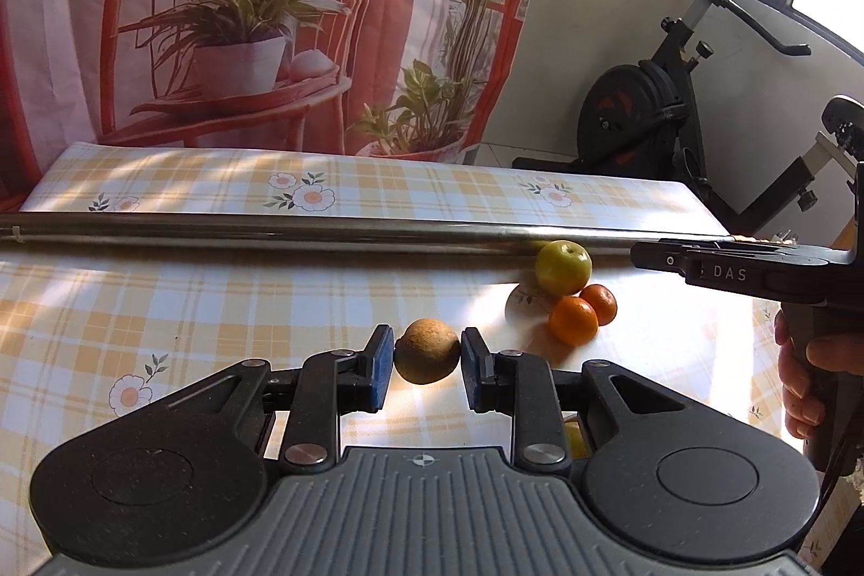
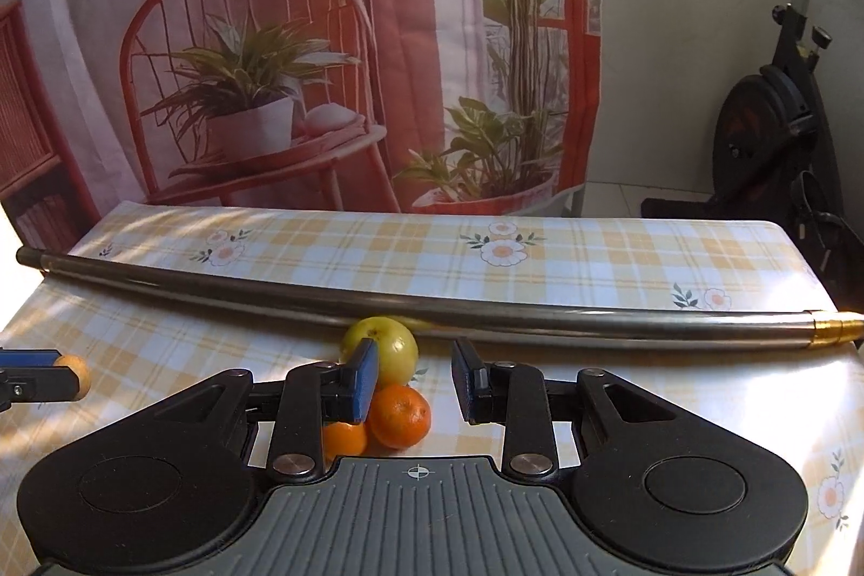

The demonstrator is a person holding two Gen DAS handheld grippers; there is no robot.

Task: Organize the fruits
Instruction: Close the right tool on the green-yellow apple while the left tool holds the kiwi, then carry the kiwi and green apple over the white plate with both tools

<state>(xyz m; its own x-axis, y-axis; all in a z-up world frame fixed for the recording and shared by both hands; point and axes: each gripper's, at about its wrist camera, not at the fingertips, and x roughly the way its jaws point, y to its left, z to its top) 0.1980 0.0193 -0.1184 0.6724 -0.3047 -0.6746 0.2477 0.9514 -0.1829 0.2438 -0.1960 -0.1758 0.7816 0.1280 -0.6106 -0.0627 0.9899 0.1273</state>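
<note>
Covering the table is a yellow checked cloth with white flowers [image 1: 162,306], and a long metal pipe [image 1: 270,233] lies across it. Behind hangs a red printed curtain with a chair and plants [image 1: 243,9]. The left gripper [image 1: 426,352] pinches a round brown fruit [image 1: 426,351]. Further right, a green apple [image 2: 397,346] touches two orange mandarins [image 2: 402,417]; the right gripper [image 2: 416,381] hovers spread above them. A black exercise bike [image 2: 772,128] stands right.
</note>
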